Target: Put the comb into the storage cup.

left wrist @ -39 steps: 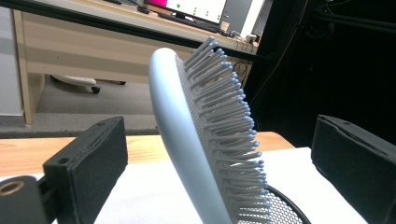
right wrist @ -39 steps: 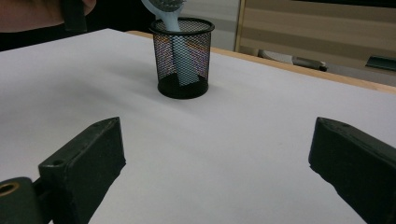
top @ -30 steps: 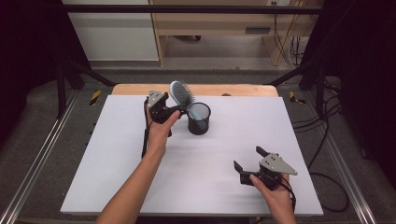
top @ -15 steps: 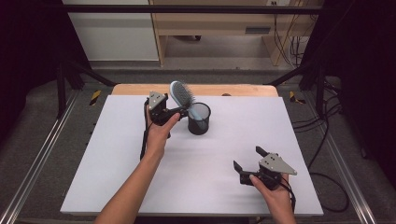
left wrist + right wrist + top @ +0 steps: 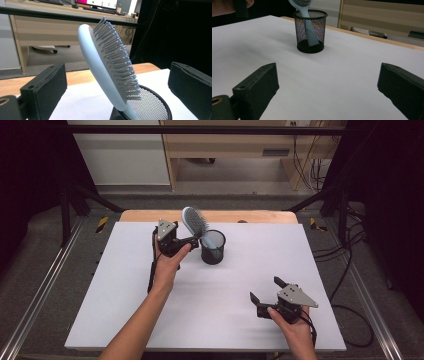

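Observation:
A pale blue hairbrush stands handle-down in a black mesh cup at the back middle of the white table, its head leaning left. My left gripper is just left of the cup at the height of the brush head. In the left gripper view the brush rises from the cup between the wide-apart jaws, which touch nothing; the gripper is open. My right gripper rests open near the front right, aimed at the cup and brush handle.
A wooden strip edges the table's far side. Beyond it stand a desk and cables on the floor. Metal rails run along both sides of the table.
Hardly anything has moved: the left gripper stays by the brush head, the brush still leans in the cup, and the right gripper is still.

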`<move>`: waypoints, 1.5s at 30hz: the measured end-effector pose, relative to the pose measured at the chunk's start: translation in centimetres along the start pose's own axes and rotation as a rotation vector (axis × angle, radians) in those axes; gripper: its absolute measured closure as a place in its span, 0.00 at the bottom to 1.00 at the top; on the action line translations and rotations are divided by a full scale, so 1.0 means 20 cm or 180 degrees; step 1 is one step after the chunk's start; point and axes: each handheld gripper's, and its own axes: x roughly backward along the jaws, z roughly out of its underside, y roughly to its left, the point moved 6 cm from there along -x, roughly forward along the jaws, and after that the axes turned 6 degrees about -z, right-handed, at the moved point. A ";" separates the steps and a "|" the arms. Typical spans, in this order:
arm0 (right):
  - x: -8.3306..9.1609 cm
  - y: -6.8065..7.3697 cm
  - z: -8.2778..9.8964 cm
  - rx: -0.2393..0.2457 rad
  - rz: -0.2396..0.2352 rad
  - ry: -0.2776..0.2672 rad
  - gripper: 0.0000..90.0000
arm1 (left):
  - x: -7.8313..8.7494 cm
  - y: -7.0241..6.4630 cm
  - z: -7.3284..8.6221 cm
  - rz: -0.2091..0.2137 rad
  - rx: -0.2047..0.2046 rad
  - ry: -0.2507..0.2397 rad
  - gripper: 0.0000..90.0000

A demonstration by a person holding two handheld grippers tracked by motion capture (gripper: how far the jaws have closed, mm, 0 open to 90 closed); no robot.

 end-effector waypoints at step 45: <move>0.00 -0.01 0.00 -0.0018 -0.0020 -0.0007 0.03 | 0.26 0.02 0.02 0.0011 -0.0459 0.0048 0.02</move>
